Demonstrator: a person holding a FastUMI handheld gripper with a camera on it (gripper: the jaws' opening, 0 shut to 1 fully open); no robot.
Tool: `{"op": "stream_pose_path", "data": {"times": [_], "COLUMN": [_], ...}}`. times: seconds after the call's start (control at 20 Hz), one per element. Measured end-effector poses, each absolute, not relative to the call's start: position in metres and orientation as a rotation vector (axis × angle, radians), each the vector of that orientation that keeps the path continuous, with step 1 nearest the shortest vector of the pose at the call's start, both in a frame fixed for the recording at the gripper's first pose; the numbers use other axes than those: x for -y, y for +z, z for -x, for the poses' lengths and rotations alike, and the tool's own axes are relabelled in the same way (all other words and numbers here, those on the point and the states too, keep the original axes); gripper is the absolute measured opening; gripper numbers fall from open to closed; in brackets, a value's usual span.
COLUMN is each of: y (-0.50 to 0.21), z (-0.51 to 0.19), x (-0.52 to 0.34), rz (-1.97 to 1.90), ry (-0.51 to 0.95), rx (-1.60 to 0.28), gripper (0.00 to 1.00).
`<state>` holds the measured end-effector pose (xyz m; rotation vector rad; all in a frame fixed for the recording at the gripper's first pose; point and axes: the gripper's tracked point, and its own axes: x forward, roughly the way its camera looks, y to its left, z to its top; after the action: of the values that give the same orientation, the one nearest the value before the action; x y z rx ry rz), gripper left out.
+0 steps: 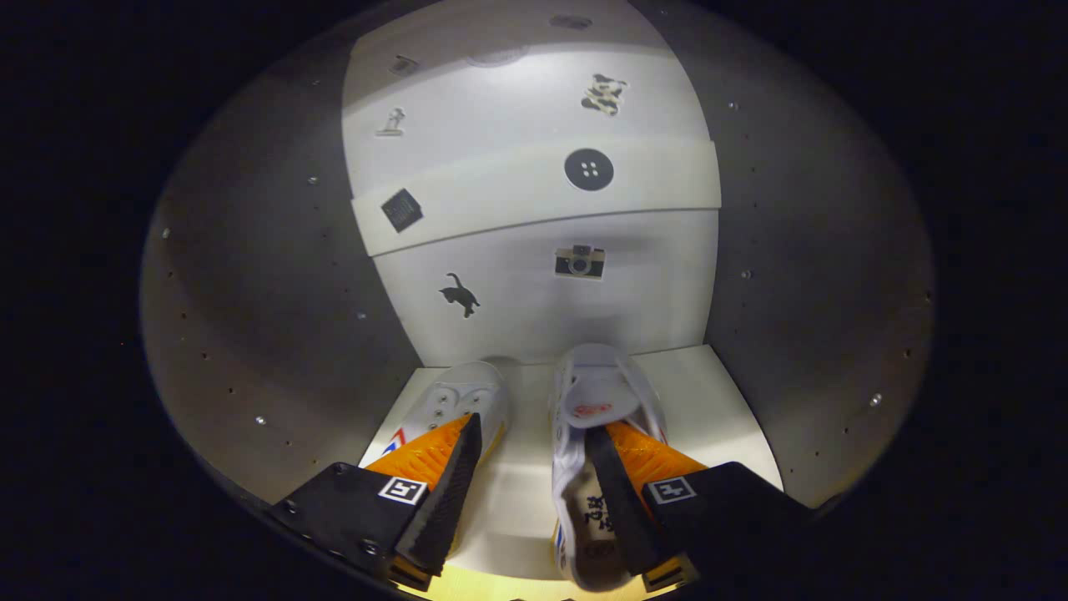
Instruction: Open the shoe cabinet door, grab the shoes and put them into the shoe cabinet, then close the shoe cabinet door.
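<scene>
The gripper (531,434) fingers are apart between two shoes (605,409) on the shelf (717,401), maybe touching one, and could drag it out.

You are looking at very little readable writing. Dark printed characters (594,511) are showing on the insole of the shoe (576,467) just beside your gripper's (534,426) right-hand finger, too blurred to make out. A small red mark (594,410) is sitting on its tongue, equally unreadable. Each finger, spread apart from the other, is carrying a square coded marker (403,490), without letters. Beyond the fingers, the cabinet's back panel (517,317) is bearing picture stickers (580,261), wordless.
</scene>
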<state>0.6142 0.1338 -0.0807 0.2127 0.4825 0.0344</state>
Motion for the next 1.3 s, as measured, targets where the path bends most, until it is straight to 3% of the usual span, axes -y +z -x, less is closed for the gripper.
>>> {"op": "stream_pose_path", "data": {"times": [0.05, 0.15, 0.25, 0.85, 1.05, 1.3], "y": [-0.076, -0.066, -0.061, -0.021, -0.033, -0.042], "z": [-0.604, -0.583, -0.556, -0.341, -0.265, -0.186], "x": [-0.130, -0.128, -0.120, -0.174, -0.192, -0.161], "rz": [-0.188, -0.124, -0.082, 0.035, 0.049, 0.056], "ry": [0.000, -0.040, -0.095, 0.023, 0.091, 0.063], "rx": [-0.451, -0.374, -0.331, -0.054, -0.071, -0.103], "gripper": [0.85, 0.99, 0.98, 0.98, 0.98, 0.98]}}
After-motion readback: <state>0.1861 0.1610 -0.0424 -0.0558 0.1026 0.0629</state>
